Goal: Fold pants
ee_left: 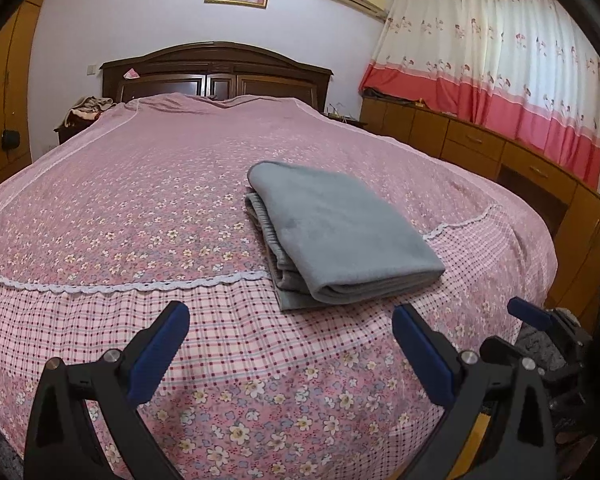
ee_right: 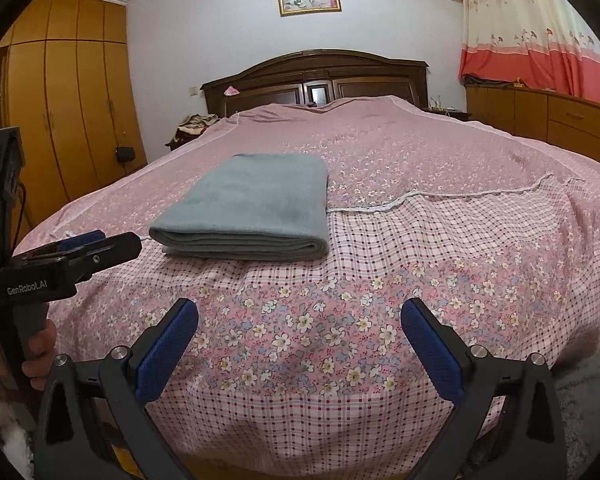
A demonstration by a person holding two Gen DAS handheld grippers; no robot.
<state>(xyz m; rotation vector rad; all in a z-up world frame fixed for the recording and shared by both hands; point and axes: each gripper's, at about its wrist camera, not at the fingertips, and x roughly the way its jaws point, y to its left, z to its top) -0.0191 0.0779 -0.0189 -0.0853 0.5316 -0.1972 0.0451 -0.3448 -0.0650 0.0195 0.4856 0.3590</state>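
Lying folded into a flat grey rectangle on the bed (ee_left: 120, 208): the pants (ee_left: 340, 224), near the foot edge, partly over the lace seam (ee_left: 140, 286) where the floral cover meets the checked band. Showing a rounded fold toward the foot edge, with stacked layers and a ribbed waistband peeking out along the left side.

Hovering over the foot edge, short of the pants: the left gripper (ee_left: 290, 320), fingers (ee_left: 158, 354) spread wide, holding nothing, touching nothing.

Hovering likewise over the foot edge, to the right of the pants (ee_right: 252, 208): the right gripper (ee_right: 300, 320), blue pads (ee_right: 166, 350) gaping wide, gripping nothing, clear of the cloth.

Showing at the left of the right wrist view: the left gripper (ee_right: 96, 242) side-on, near the pants' near-left corner, a hand (ee_right: 36, 352) wrapping its handle.
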